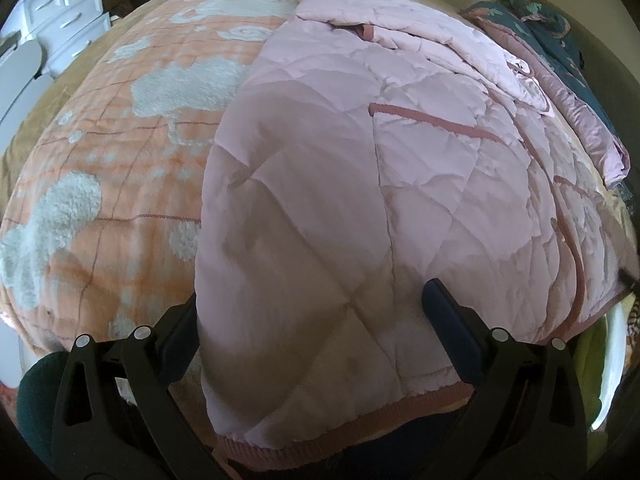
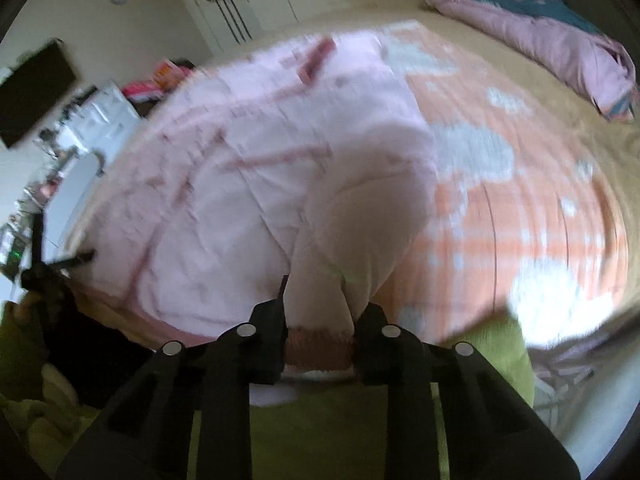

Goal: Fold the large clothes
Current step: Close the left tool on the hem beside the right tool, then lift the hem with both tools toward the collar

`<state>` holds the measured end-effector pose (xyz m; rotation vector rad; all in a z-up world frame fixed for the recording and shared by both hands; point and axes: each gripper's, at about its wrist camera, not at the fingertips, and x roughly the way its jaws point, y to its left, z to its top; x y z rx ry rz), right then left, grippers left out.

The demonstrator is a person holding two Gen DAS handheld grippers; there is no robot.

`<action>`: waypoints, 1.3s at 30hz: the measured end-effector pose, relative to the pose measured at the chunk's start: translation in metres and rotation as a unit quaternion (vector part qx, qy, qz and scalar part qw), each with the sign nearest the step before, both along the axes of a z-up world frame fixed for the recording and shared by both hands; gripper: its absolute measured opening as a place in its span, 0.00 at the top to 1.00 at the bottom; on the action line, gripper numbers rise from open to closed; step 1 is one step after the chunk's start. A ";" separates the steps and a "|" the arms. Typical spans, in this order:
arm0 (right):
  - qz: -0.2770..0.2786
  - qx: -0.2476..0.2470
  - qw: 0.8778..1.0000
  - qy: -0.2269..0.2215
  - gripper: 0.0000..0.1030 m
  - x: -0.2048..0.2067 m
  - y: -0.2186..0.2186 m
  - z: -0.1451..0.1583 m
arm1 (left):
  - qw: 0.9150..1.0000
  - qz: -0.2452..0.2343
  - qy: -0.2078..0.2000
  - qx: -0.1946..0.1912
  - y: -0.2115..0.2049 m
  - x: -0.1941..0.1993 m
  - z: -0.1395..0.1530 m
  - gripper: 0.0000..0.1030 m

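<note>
A pale pink quilted garment (image 1: 340, 160) with darker pink trim lies spread over an orange and white fleece blanket (image 1: 120, 140) on the bed. My left gripper (image 1: 316, 320) hangs over its near hem with the jaws wide apart. The cloth runs between the fingers (image 1: 448, 320), and they do not pinch it. In the blurred right wrist view, my right gripper (image 2: 320, 320) is shut on a bunched fold of the garment (image 2: 260, 180) at its ribbed pink hem. That corner is lifted off the blanket (image 2: 520, 200).
A folded pink and teal quilt (image 1: 560, 60) lies at the bed's far side (image 2: 540, 32). White drawers (image 1: 60, 4) and a pile of pink clothes stand beyond the bed. Green cloth (image 2: 320, 432) lies below my right gripper. Wardrobe doors (image 2: 260, 0) line the back wall.
</note>
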<state>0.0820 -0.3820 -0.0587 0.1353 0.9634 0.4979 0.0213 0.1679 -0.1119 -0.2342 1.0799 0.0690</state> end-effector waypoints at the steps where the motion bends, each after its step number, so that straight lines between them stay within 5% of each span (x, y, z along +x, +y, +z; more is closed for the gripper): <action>1: 0.004 0.016 1.000 -0.012 0.79 0.002 -0.001 0.009 | 1.000 -0.001 0.000 0.000 0.000 -0.001 0.000 0.08; 8: 0.018 0.068 0.996 -0.052 0.79 0.027 0.004 0.046 | 0.999 -0.018 -0.032 -0.016 -0.006 -0.010 0.008 0.16; 13: 0.026 0.066 0.996 -0.051 0.78 0.041 0.009 0.051 | 0.998 -0.022 -0.055 -0.012 -0.008 -0.012 0.015 0.72; 19: 0.014 0.077 0.996 -0.035 0.71 0.036 0.007 0.039 | 0.996 -0.022 -0.082 -0.032 -0.006 -0.014 0.020 0.89; 23: 0.006 0.073 0.997 -0.022 0.69 0.033 0.007 0.029 | 0.992 -0.033 -0.118 -0.031 -0.010 -0.015 0.037 0.92; 27: -0.001 0.053 0.998 0.014 0.47 0.030 0.010 0.010 | 0.990 -0.031 -0.129 -0.044 -0.008 -0.014 0.044 0.92; 30: 0.004 0.054 0.997 0.052 0.47 0.030 0.016 -0.010 | 0.989 -0.027 -0.135 -0.056 -0.006 -0.012 0.046 0.92; 34: 0.010 0.054 0.997 0.047 0.67 0.025 0.020 -0.010 | 0.988 -0.023 -0.142 -0.063 -0.004 -0.012 0.050 0.92; 39: 0.013 0.086 0.996 0.012 0.72 0.028 0.015 0.015 | 0.985 -0.025 -0.156 -0.064 -0.002 -0.008 0.062 0.92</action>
